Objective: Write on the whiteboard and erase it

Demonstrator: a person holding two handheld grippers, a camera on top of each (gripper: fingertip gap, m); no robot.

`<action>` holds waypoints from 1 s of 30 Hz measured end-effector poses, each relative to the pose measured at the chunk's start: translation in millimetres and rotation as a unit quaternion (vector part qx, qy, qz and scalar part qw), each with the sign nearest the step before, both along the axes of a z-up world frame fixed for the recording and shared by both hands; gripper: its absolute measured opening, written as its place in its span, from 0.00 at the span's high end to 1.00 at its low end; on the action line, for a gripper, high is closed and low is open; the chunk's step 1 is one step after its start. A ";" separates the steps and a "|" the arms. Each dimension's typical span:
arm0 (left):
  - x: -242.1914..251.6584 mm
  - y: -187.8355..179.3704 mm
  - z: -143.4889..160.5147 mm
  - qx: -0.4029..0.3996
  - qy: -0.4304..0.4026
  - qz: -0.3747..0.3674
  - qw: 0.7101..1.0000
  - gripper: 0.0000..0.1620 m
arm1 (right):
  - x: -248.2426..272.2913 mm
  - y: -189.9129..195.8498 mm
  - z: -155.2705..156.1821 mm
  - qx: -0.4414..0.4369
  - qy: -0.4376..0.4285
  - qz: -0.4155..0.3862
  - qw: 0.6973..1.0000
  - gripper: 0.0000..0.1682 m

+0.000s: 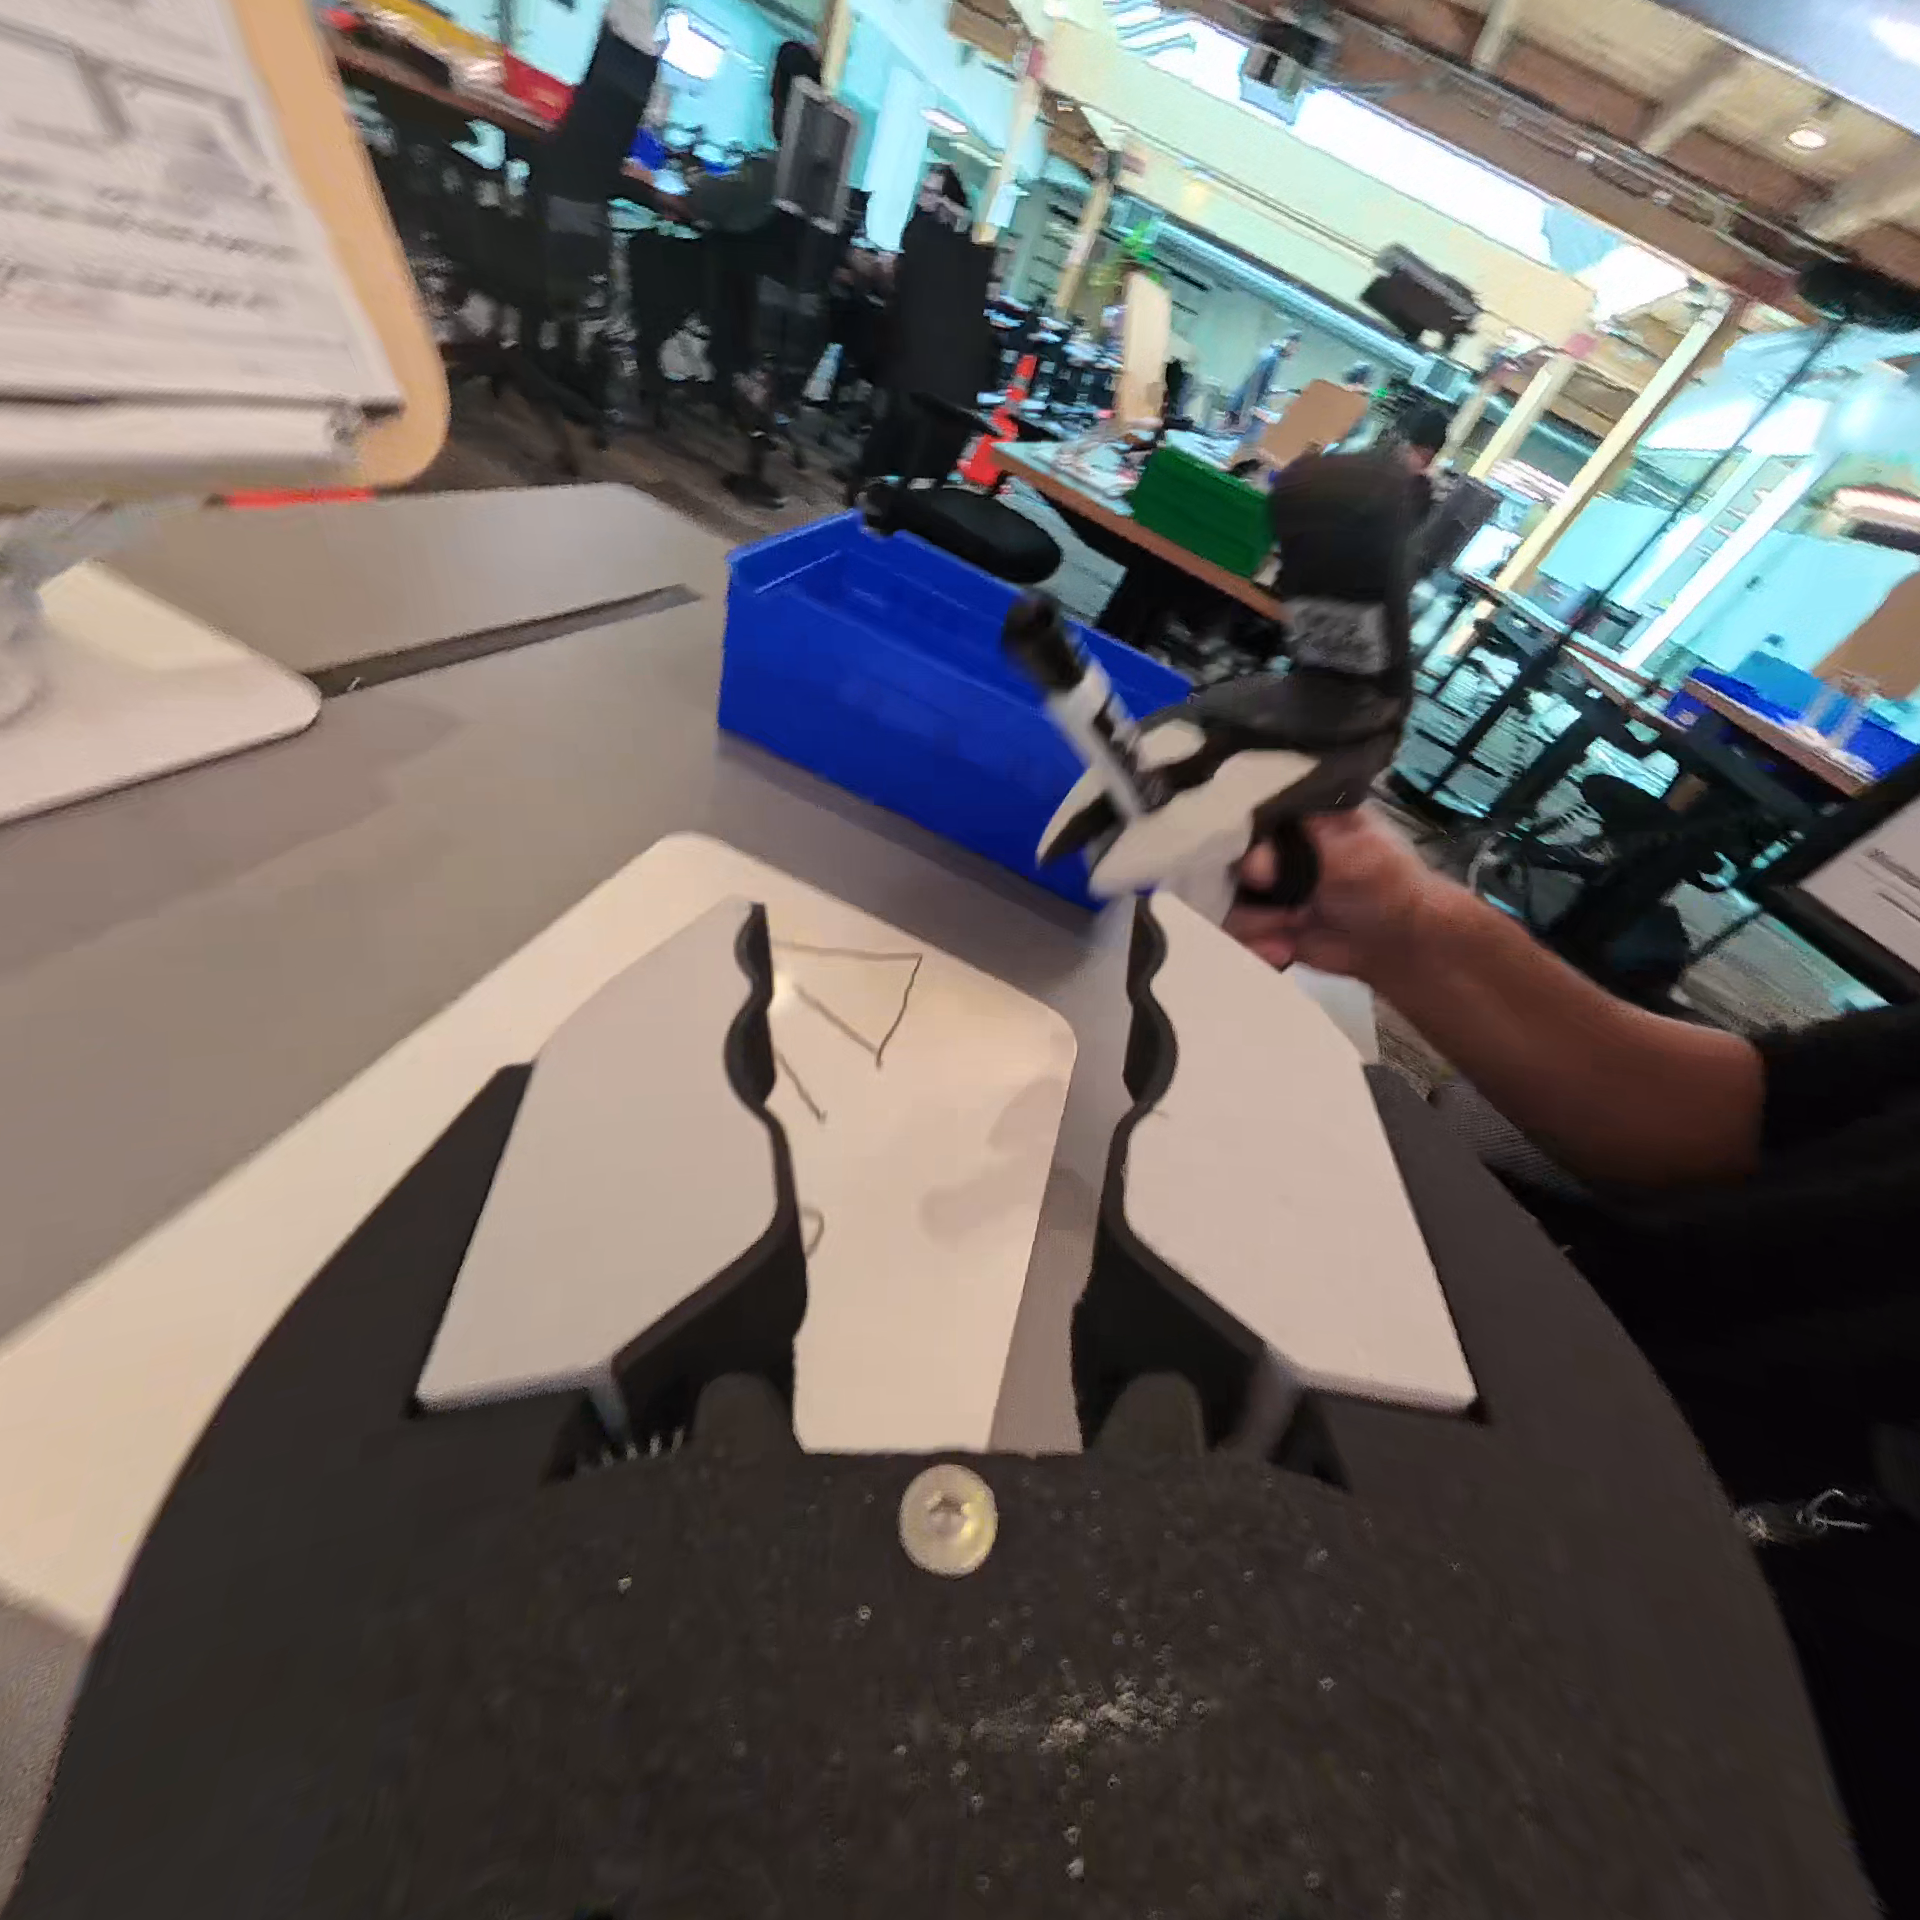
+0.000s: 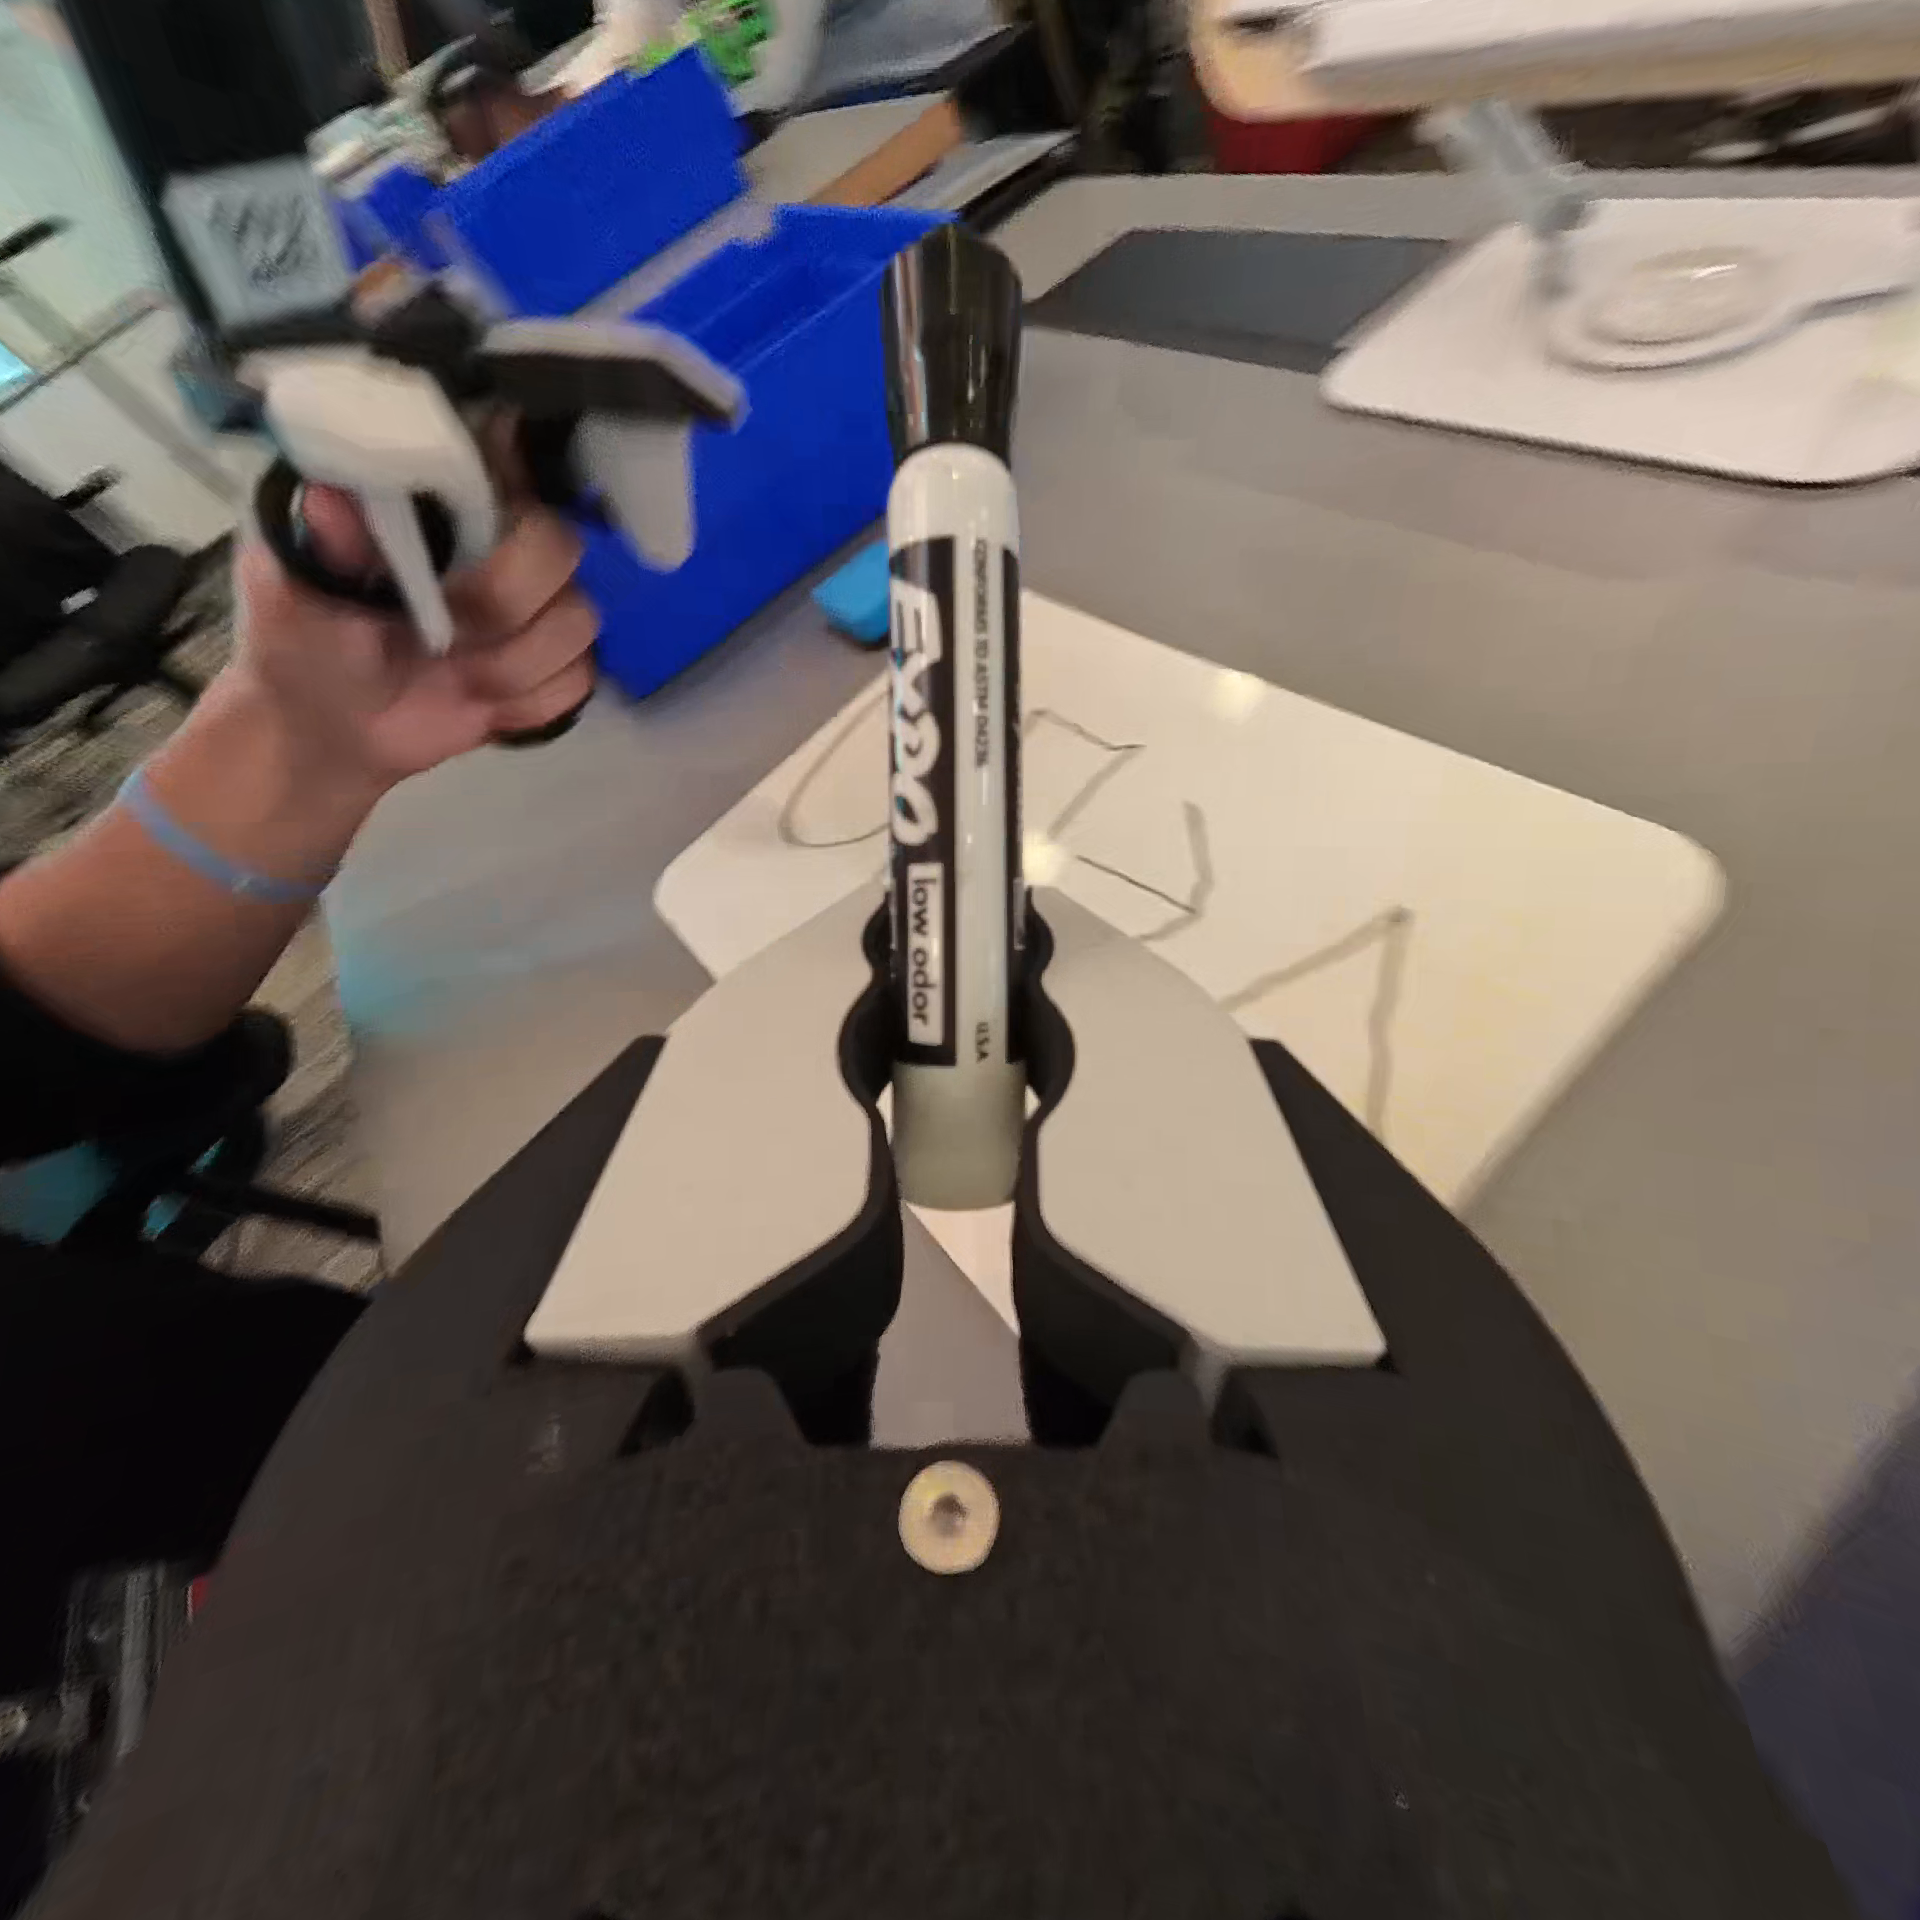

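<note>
A small white whiteboard [image 1: 935, 1299] with thin black marker lines lies on the grey table; it also shows in the right wrist view [image 2: 1351, 810]. My left gripper [image 1: 945, 925] is open and empty, hovering over the board. In the right wrist view it [image 2: 675, 447] is raised at the left, blurred. My right gripper [image 2: 954, 935] is shut on a black-capped dry-erase marker [image 2: 951, 644], held above the board's near corner with the cap pointing away. In the left wrist view the right gripper [image 1: 1122, 821] holds the marker [image 1: 1081, 717] up near the board's far right edge.
A blue plastic bin [image 1: 894, 707] stands just beyond the board, also in the right wrist view [image 2: 727, 343]. A light blue object [image 2: 852, 613] lies beside it. A white monitor-stand base [image 2: 1662, 364] sits at the far side. A clipboard with papers [image 1: 156, 208] hangs upper left.
</note>
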State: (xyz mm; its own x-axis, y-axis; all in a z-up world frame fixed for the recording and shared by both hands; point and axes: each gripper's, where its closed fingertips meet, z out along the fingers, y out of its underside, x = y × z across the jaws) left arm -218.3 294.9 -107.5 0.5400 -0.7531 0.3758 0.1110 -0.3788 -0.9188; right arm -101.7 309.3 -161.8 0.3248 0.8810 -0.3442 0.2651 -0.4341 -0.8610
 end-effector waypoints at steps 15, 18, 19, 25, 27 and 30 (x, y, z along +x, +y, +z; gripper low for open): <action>-18.0 -65.2 -72.8 -0.032 0.050 0.076 0.995 0.71 | 263.0 143.5 -96.2 -0.188 -0.516 -0.194 0.813 0.88; -18.6 -67.4 -72.7 -0.031 0.050 0.077 0.995 0.71 | 250.3 156.4 -104.7 -0.195 -0.531 -0.166 0.808 0.88; -18.5 -68.0 -73.4 -0.032 0.051 0.075 0.995 0.71 | 249.5 158.2 -106.0 -0.197 -0.543 -0.156 0.801 0.88; -19.4 -67.6 -76.7 -0.042 0.047 0.071 0.995 0.71 | 243.9 151.8 -115.2 -0.262 -0.570 -0.093 0.773 0.88; -20.7 -67.1 -76.5 -0.040 0.049 0.075 0.995 0.71 | 238.4 144.2 -116.6 -0.287 -0.560 -0.071 0.774 0.88; -22.7 -66.6 -75.9 -0.038 0.052 0.079 0.995 0.70 | 235.7 138.1 -118.3 -0.307 -0.554 -0.060 0.771 0.87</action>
State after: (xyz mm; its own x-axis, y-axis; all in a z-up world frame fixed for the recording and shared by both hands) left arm -241.0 228.2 -183.5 0.6880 -0.6280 0.3637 0.0800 -0.4325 -0.8981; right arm 134.0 447.4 -280.0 0.7859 0.6029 -0.1373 0.6168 -0.7484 0.2440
